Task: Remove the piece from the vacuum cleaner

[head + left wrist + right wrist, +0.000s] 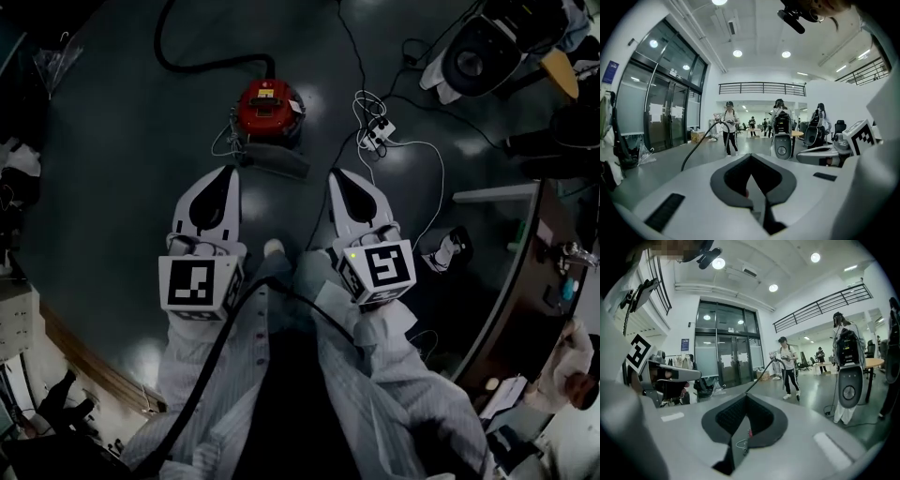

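In the head view the red vacuum cleaner [267, 108] stands on the dark floor ahead of me. Its black hose [202, 66] curves away to the upper left. A grey part [274, 159] lies against its near side. My left gripper [228, 175] and right gripper [337, 178] hover side by side just short of the vacuum, both pointing at it. Both are shut and hold nothing. The left gripper view shows its jaws [751, 159] pressed together, and the right gripper view shows the same [746, 399]. In both gripper views the hose [701, 140] rises toward a standing person [788, 366].
A white power strip [378, 134] with loose cables lies right of the vacuum. A chair base [478, 56] stands at the upper right and a desk edge [511, 281] runs down the right. A black cable [225, 347] crosses my legs. Standing machines [848, 376] and several people fill the hall.
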{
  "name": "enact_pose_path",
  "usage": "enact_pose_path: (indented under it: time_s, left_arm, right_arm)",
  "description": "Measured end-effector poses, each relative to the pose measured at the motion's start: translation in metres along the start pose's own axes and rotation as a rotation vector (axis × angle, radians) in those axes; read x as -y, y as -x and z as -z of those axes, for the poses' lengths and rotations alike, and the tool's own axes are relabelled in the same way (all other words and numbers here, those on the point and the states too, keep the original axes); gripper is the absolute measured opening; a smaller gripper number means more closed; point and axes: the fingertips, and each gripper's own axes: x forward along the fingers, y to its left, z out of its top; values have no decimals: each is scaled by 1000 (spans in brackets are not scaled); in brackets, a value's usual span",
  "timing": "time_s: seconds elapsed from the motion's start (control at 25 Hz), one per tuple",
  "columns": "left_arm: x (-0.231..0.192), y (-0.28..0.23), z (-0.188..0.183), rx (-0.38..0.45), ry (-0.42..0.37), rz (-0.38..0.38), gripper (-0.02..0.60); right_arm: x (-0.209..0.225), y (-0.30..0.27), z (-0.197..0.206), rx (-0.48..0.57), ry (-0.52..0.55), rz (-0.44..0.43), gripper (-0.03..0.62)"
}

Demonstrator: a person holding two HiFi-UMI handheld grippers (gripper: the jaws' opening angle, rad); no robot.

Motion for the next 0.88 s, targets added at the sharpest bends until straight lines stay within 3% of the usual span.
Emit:
enact_pose_path:
  time_s: [0.32, 0.64, 0.76, 0.88]
  left_arm:
    - [-55, -106, 44, -94, 61, 7, 3]
    - [-86, -220, 93, -295, 24, 26, 3]
    - [-84, -262, 128, -342, -44, 91, 3]
    - [-82, -302, 180, -427, -153, 205, 3]
  right_arm:
    - [52, -99, 48, -124, -28, 13, 2]
    - [102, -209, 89, -266, -43, -122, 2]
    - [120, -240, 117, -321, -44, -160, 2]
    - [135, -269, 158, -372, -51, -192, 2]
